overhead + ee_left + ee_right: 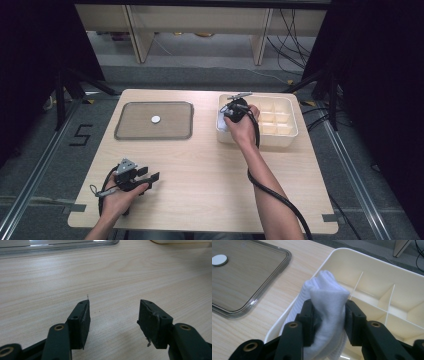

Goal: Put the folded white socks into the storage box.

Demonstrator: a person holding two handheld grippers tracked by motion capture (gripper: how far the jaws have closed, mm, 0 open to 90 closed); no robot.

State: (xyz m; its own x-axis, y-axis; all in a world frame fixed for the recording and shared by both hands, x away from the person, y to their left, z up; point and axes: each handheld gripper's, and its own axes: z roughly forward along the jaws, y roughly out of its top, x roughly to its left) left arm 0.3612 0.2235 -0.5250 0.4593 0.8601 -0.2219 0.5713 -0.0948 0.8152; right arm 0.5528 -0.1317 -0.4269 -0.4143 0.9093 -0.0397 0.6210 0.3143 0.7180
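Sock (325, 307) over organizer (412, 290) rim

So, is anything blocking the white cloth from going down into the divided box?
Nothing visible does. The right gripper is clamped on the white cloth right above the cream divided box, at its near-left corner; the compartment walls lie beyond it.

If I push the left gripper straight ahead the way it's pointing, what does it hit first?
Probably the clear tray: only bare table lies ahead of the open left gripper before that rim, though depth is hard to judge.
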